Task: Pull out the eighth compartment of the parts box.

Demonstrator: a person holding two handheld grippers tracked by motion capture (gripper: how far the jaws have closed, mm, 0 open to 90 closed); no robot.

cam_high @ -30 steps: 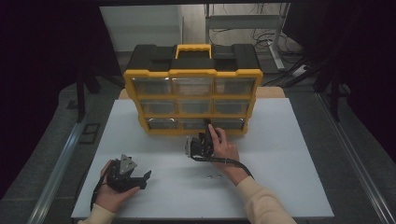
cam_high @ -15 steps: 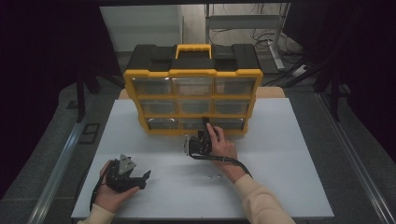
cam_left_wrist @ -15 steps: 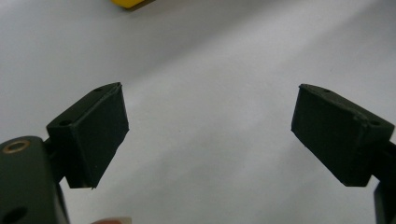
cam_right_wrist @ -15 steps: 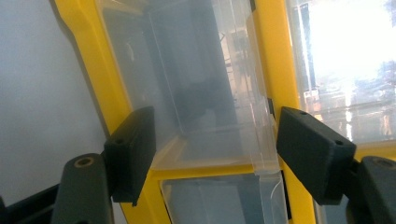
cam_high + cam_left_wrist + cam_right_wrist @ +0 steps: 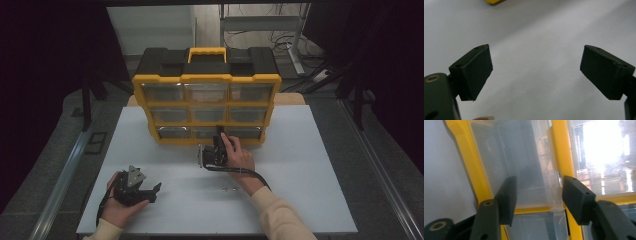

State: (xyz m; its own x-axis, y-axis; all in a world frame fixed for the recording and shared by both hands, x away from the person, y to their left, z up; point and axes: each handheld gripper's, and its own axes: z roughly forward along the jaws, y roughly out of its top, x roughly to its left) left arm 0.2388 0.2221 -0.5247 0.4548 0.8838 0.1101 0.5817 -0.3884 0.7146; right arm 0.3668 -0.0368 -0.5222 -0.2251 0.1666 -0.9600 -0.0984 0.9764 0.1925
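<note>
White table (image 5: 310, 165): my right gripper (image 5: 537, 197) gapes around the clear drawer (image 5: 529, 187) front, not yet clamped; left gripper (image 5: 536, 72) idles, spread.

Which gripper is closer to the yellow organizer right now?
Right. The right gripper is at the organizer's bottom row, jaws open around a clear drawer's handle; the left gripper rests open on the table, well short.
</note>
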